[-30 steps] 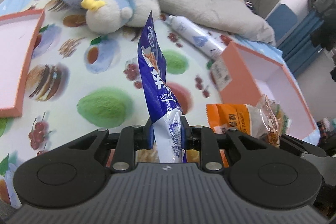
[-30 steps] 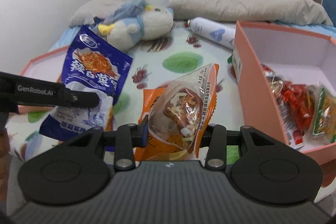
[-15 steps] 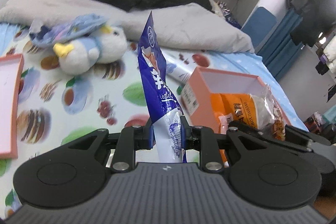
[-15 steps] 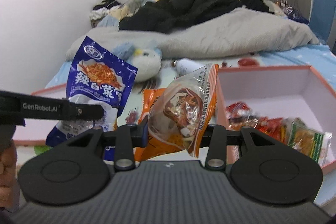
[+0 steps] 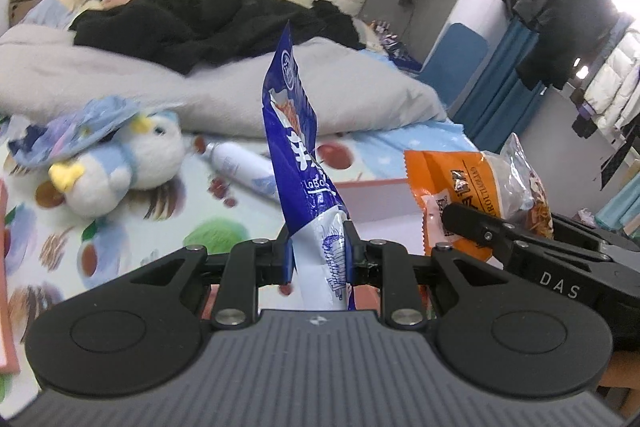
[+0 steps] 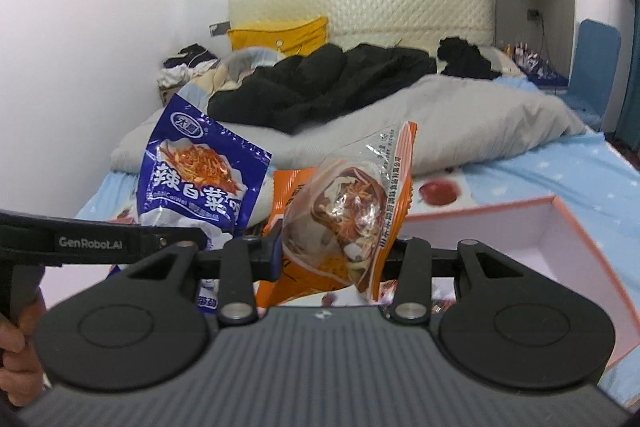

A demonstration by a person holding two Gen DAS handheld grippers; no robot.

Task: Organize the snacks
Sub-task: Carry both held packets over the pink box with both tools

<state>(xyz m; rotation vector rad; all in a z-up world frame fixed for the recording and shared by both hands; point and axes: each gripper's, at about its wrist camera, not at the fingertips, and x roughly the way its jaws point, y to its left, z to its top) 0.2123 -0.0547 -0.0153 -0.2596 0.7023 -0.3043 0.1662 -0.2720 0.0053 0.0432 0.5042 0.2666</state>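
Snacks are held in both tools, above the bed. From the left wrist view, the left tool is closed on a blue snack packet, which stands upright and edge-on between the two pads. To the right, the right tool grips an orange snack packet, and behind it the rim of a pink box shows. On the fruit-print sheet lie a plush penguin and a white bottle, near each other. A grey blanket and black clothes lie further back.

From the right wrist view, the right tool is clamped on the orange snack packet, which is partly clear and tilts to the right. At the left, the left tool holds the blue snack packet, facing the camera. The person's hand is at the lower left edge. The pink box is open at the right, on the bed.
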